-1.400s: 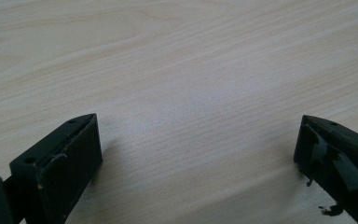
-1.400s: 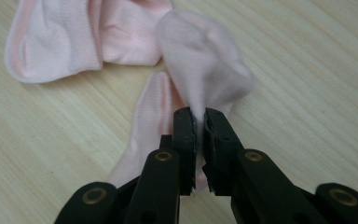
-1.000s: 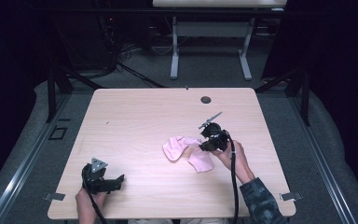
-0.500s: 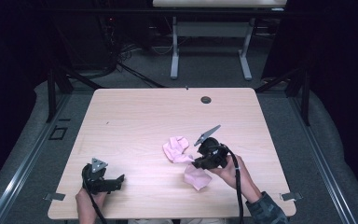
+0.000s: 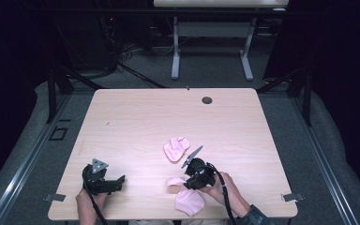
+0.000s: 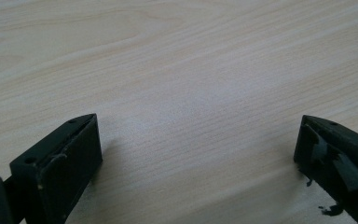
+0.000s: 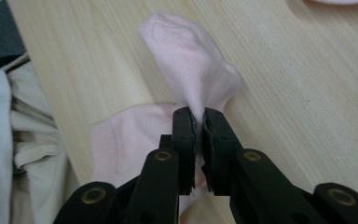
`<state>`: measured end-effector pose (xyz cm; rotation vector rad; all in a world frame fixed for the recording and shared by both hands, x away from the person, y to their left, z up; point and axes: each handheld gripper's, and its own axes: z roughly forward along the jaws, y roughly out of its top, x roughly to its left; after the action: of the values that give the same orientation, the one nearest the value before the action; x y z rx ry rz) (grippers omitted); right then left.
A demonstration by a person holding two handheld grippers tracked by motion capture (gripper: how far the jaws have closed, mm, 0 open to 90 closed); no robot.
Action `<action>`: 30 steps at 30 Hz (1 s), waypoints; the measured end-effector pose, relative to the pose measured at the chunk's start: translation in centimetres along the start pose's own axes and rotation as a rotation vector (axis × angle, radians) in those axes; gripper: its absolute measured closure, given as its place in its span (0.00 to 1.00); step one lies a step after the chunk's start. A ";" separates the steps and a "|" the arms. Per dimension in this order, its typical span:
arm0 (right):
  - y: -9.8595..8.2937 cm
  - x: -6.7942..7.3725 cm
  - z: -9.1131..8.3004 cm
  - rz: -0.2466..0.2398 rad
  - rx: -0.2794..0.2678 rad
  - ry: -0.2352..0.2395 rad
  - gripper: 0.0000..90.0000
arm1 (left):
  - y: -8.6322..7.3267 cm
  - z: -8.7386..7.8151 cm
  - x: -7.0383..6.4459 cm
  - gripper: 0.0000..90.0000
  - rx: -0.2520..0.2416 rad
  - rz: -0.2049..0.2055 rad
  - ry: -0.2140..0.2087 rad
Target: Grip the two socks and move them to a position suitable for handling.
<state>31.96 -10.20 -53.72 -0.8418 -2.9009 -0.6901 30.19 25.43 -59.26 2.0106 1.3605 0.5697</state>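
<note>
The right tool (image 7: 198, 122) is clamped on a pink sock (image 7: 186, 70) (pinched mid-fabric) near the front edge of the bench (image 5: 136, 117). A second pink sock (image 5: 175, 147) lies just beyond it. The left tool (image 6: 198, 140) rests low over bare wood, gaping wide with nothing in it.

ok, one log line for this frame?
right gripper: shut on pink sock | left gripper: open, idle over table | second sock: apart, untouched

Hand-held gripper (image 7: 199, 122) pinching pink sock (image 7: 191, 70)
</note>
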 end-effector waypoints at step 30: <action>-0.9 2.2 -2.8 -0.056 -0.126 -0.100 0.19 | 0.0 0.0 0.0 0.00 0.000 -0.002 0.000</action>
<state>29.36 -10.97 -51.22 -0.8334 -3.0072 -0.8679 30.19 25.42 -59.26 2.0092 1.3621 0.5696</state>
